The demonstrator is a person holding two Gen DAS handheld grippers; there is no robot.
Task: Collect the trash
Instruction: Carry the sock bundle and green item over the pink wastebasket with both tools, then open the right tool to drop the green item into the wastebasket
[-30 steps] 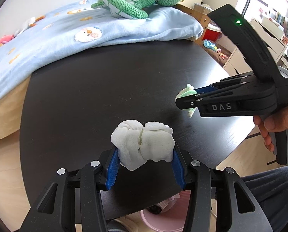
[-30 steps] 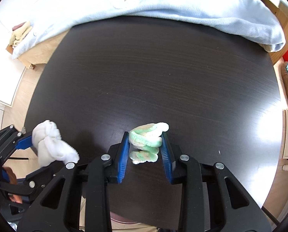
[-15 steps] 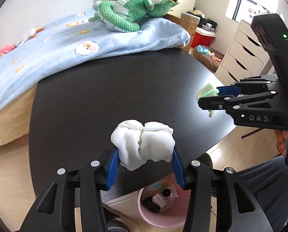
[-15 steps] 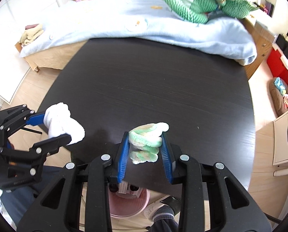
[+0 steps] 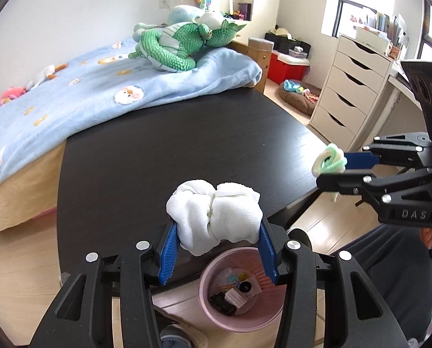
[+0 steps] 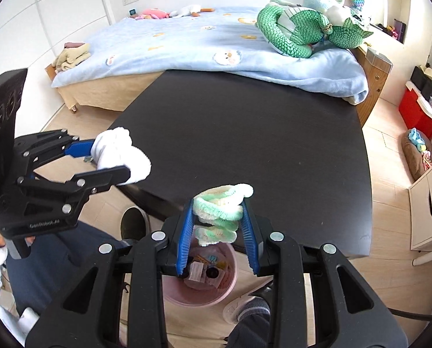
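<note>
My left gripper (image 5: pixel 216 232) is shut on a crumpled white cloth wad (image 5: pixel 214 217) and holds it in the air above the near edge of the black table (image 5: pixel 172 145). It also shows in the right wrist view (image 6: pixel 111 159) with the wad (image 6: pixel 120 156). My right gripper (image 6: pixel 217 223) is shut on a green and cream fuzzy strip (image 6: pixel 220 211), seen from the left wrist view too (image 5: pixel 330 161). A pink trash bin (image 5: pixel 242 316) holding scraps stands on the floor below both grippers (image 6: pixel 198 290).
A bed with a blue blanket (image 5: pixel 71 92) and a green plush dragon (image 5: pixel 181 43) borders the table's far side. A white drawer unit (image 5: pixel 349 92) stands at the right. The person's legs (image 5: pixel 390 275) and a shoe (image 6: pixel 250 307) are beside the bin.
Both grippers have lifted and pulled back from over the table to its near edge. The pink bin has come into full view below them. Both holds are unchanged.
</note>
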